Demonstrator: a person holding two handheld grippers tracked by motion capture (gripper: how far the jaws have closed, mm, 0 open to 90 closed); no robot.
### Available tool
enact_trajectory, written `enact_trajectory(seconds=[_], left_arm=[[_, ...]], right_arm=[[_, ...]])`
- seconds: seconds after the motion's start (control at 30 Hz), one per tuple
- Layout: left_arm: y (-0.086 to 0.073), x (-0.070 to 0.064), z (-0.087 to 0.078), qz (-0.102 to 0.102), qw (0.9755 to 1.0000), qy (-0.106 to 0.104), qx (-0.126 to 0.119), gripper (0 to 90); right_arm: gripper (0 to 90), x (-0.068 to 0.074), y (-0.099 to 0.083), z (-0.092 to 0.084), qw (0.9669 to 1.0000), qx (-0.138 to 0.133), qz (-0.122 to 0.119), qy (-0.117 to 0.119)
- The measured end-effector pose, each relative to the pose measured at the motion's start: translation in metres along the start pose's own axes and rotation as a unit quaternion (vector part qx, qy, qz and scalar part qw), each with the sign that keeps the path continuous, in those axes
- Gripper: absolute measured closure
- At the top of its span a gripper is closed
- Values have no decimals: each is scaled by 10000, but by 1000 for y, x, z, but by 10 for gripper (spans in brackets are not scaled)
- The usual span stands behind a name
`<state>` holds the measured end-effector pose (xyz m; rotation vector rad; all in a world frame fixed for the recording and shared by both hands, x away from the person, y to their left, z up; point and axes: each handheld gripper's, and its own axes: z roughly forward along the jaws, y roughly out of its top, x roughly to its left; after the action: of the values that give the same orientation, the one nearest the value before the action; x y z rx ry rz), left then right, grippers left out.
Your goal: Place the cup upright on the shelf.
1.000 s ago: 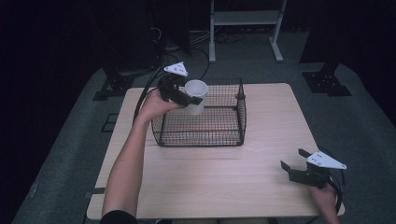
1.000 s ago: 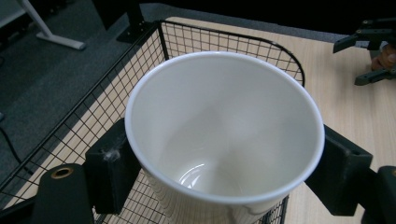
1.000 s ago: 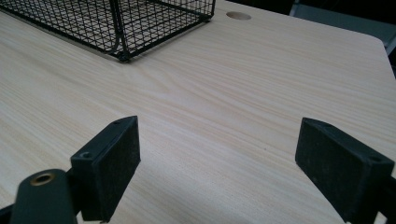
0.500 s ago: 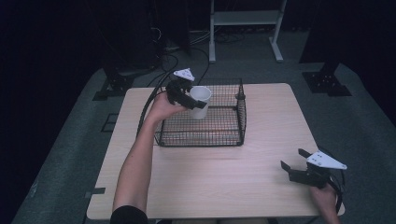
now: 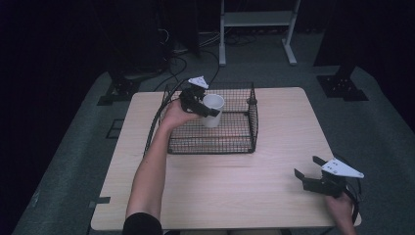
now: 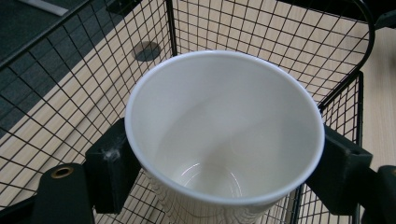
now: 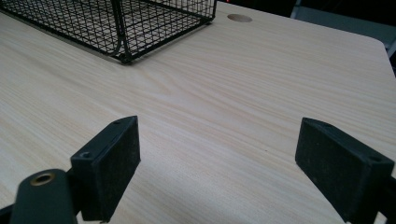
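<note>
Cup (image 5: 213, 108) clamped by left gripper (image 5: 209, 110) fingers (image 6: 111, 161), held upright inside basket (image 5: 244, 142) for set-down. Right gripper (image 5: 311, 172) fingers (image 7: 110, 163) spread, empty, parked over tabletop (image 5: 235, 181).

left gripper (image 5: 208, 110): jaws clamped (arm outstretched) | right gripper (image 5: 309, 172): jaws apart

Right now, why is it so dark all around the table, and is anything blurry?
High view: light falls on the table, the room behind stays black. Left gripper view: the white cup is sharp, with soft shine inside. Right gripper view: the near jaws look blurry, the wire basket clearer.
</note>
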<state>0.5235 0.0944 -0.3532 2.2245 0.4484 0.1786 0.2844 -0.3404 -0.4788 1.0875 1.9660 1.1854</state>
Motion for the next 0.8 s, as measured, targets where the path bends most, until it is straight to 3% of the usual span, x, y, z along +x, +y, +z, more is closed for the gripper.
enact_trajectory(seconds=[0.67,0.8], left_arm=[[-9,5,18,-157,9998,-74,111,204],[-11,5,20,-124,9999,-13,75,204]], right_arm=[[133,0,0,0,10000,-9,1,13],[133,0,0,0,10000,-13,11,14]])
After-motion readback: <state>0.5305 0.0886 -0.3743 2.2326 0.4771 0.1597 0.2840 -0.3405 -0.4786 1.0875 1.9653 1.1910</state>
